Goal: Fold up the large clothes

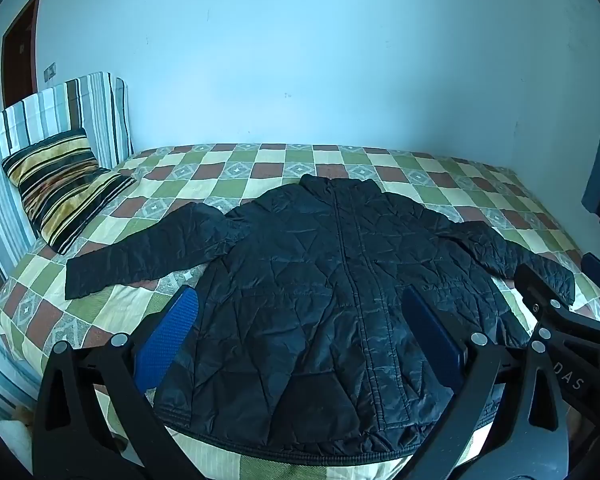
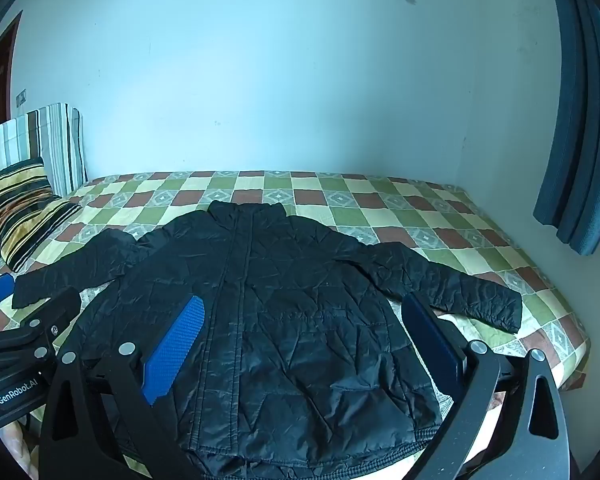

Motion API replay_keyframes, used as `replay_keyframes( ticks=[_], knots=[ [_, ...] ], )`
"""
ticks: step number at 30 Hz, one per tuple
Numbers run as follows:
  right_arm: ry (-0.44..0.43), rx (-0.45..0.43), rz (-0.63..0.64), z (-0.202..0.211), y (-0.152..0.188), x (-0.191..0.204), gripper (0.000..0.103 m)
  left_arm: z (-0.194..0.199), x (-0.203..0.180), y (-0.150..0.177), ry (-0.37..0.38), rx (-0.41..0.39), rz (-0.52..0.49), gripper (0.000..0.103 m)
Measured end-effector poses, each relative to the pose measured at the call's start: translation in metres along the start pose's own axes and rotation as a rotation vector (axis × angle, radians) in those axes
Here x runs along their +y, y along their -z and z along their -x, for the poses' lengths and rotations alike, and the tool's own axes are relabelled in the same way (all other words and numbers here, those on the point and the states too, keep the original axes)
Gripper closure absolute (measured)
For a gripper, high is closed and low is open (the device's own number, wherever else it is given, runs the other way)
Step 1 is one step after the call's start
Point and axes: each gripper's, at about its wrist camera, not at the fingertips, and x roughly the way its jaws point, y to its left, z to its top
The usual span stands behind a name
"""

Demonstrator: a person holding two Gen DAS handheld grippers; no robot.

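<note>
A black quilted jacket (image 1: 332,288) lies flat, front up, on the checked bed (image 1: 228,168), collar toward the wall, both sleeves spread sideways. It also shows in the right wrist view (image 2: 284,312). My left gripper (image 1: 300,304) is open, its blue pads hovering above the jacket's lower half. My right gripper (image 2: 304,304) is open too, above the jacket's right half; it appears at the right edge of the left wrist view (image 1: 560,320). The left gripper shows at the left edge of the right wrist view (image 2: 24,320). Neither holds anything.
A striped pillow (image 1: 64,188) leans on a striped headboard (image 1: 44,120) at the left. A pale wall runs behind the bed. A blue curtain (image 2: 580,120) hangs at the right. The bed's near edge (image 2: 572,360) is by the hem.
</note>
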Motion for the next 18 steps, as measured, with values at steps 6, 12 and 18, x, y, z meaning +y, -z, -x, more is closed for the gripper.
replay_keyframes(
  ticks=[6, 12, 18],
  knots=[
    [0.000, 0.000, 0.002, 0.000, 0.001, 0.000, 0.005, -0.001, 0.000, -0.001, 0.006, 0.004, -0.001, 0.002],
    [0.003, 0.002, 0.001, -0.001, 0.001, 0.000, 0.005, -0.005, 0.010, 0.000, 0.005, 0.003, 0.000, 0.002],
    [0.002, -0.002, 0.002, 0.001, 0.001, 0.001, 0.005, -0.006, 0.012, -0.001, 0.006, 0.002, -0.001, 0.002]
  ],
)
